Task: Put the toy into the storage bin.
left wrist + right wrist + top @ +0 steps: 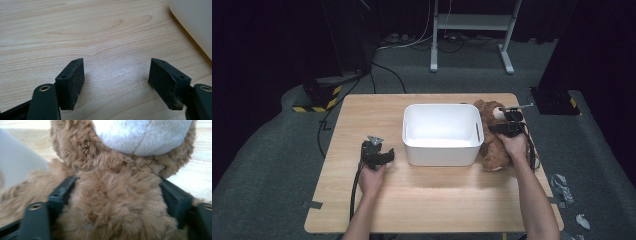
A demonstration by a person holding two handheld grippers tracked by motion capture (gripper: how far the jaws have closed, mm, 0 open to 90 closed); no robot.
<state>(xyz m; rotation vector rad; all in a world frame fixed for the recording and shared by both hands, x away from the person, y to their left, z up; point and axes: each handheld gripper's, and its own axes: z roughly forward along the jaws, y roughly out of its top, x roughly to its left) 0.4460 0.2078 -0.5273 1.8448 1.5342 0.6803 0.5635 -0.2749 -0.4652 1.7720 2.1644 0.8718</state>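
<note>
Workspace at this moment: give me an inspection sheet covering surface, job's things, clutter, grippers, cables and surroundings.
Surface: wooden table, bare at the front.
Job's things: brown teddy bear lying right of the empty white bin, touching its wall.
Clutter: nothing seen on the table.
Grippers: right gripper has its jaws on both sides of the bear, pressing into the fur; left gripper open over bare wood.
Cables: black cable trails from the left gripper.
Surroundings: dark room, grey floor, metal stand behind.
</note>
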